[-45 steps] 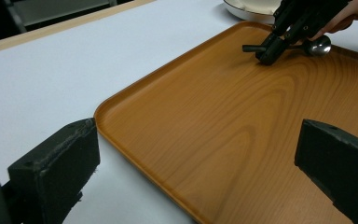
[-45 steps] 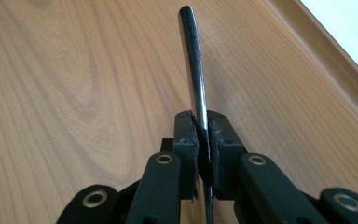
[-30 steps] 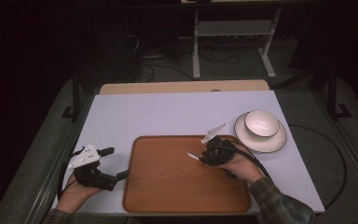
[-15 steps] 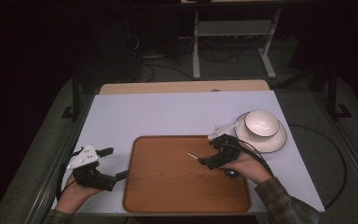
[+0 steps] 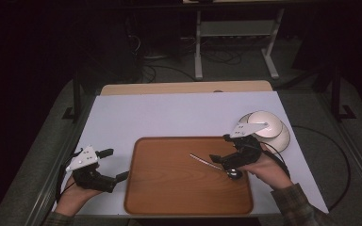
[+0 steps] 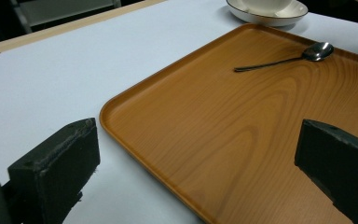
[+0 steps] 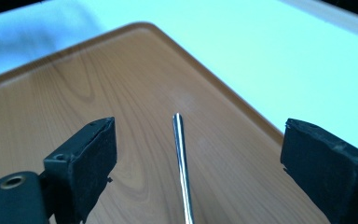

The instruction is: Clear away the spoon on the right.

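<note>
Since the earlier frames, the right gripper (image 5: 220, 153) has drawn back toward the tray's right edge and its jaws have just been opening; they now stand wide apart, the slim silver metal spoon (image 5: 212, 165) lying free between them on the rounded rectangular brown wooden tray (image 5: 169, 197). Spoon handle points toward the tray's middle, bowl toward its right side. Left gripper (image 5: 114, 165), unmoved, rests on the white bench (image 5: 169, 115) beside the tray's left rim, jaws wide and empty. White bowl on a saucer (image 5: 268, 127) stands right of the tray.
</note>
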Demonstrator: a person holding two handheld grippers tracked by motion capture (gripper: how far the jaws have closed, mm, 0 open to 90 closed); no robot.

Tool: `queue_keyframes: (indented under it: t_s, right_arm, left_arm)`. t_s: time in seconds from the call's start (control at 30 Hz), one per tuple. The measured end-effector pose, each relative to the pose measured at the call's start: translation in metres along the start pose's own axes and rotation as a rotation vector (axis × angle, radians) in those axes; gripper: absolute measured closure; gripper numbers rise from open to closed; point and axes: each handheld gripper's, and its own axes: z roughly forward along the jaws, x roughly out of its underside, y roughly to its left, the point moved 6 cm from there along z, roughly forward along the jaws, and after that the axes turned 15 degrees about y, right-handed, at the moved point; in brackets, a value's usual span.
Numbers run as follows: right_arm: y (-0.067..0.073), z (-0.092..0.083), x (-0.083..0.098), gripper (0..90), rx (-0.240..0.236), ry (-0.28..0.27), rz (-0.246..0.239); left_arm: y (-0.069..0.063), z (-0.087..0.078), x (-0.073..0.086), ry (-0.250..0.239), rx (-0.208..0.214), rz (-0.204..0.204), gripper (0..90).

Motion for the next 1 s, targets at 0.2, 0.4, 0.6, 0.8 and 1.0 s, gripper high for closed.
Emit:
queue_keyframes:
  t_s: [0.2, 0.4, 0.6, 0.8, 1.0]
  right_arm:
    - [0.003, -0.012, 0.000, 5.8, 0.020, -0.061, -0.018]
    - [0.003, -0.026, 0.007, 5.7, 0.034, -0.106, -0.015]
    - [0.000, -0.037, 0.017, 5.3, 0.053, -0.132, -0.002]
    - [-0.006, -0.048, 0.032, 4.5, 0.078, -0.157, 0.015]
    - [-0.016, -0.059, 0.055, 4.5, 0.102, -0.185, 0.056]
  left_arm:
    - [0.001, 0.000, 0.000, 0.000, -0.002, -0.002, 0.0]
    - [0.001, 0.000, 0.001, 0.006, 0.001, -0.004, 0.0]
    - [0.002, -0.001, 0.001, 0.003, -0.003, -0.007, 0.0]
    - [0.003, -0.002, 0.002, 0.003, -0.004, -0.011, 0.0]
    - [0.003, -0.003, 0.002, 0.003, -0.006, -0.010, 0.0]
